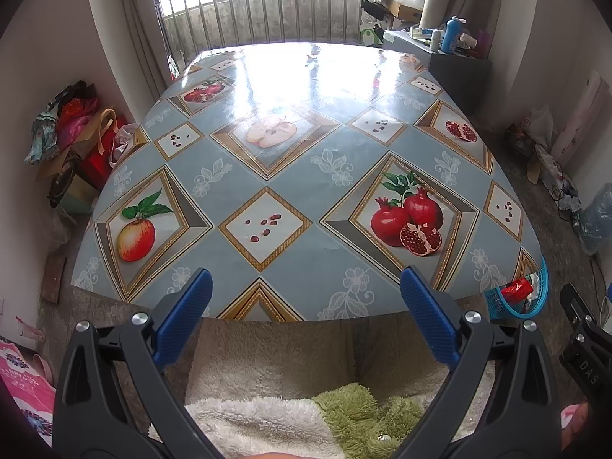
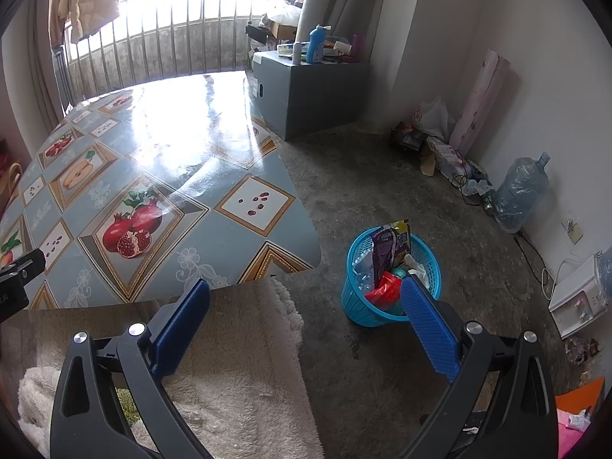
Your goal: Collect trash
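Observation:
A blue plastic basket [image 2: 357, 308] stands on the floor right of the table. It holds a purple snack wrapper [image 2: 388, 246], a red wrapper [image 2: 384, 290], a clear bottle [image 2: 362, 267] and white paper. The basket also shows in the left wrist view [image 1: 497, 302], at the table's right corner. My left gripper [image 1: 306, 287] is open and empty above the table's near edge. My right gripper [image 2: 306, 298] is open and empty, just left of the basket and above it. The table [image 1: 306, 260] has a fruit-print cloth.
A grey cabinet [image 2: 306, 91] with bottles stands behind the table. A water jug [image 2: 518, 195], bags and a pink roll [image 2: 480, 103] line the right wall. Bags and boxes [image 1: 76, 141] pile up left of the table. A fluffy white cloth [image 2: 237, 375] lies below the grippers.

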Motion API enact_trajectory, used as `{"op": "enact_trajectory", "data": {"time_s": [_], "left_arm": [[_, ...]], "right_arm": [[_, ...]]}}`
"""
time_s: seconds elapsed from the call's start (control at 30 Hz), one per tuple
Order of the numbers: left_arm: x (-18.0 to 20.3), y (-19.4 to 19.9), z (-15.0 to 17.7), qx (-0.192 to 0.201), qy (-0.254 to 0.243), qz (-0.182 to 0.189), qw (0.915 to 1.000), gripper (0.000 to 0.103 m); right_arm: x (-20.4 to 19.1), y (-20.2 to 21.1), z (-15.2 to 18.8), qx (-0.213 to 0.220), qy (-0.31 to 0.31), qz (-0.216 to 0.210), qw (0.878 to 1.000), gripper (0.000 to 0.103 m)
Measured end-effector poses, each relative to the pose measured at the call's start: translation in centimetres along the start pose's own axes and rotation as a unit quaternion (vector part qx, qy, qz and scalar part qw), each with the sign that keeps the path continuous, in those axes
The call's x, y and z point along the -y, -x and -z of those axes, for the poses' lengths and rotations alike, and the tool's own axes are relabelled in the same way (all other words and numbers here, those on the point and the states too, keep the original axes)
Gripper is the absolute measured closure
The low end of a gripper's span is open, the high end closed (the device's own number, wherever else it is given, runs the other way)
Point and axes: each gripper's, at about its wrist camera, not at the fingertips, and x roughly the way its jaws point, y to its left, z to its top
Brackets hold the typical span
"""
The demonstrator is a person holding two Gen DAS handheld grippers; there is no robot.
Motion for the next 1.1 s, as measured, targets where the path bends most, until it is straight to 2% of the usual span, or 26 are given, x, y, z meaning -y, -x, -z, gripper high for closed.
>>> {"op": "enact_trajectory", "data": {"time_s": [1.1], "left_arm": [[0.02,0.01,0.01,-0.003,-0.001,-0.001,1.0,0.009]], "right_arm": [[0.04,-0.03,-0.17,0.001,-0.005,-0.001,1.0,0.006]]}}
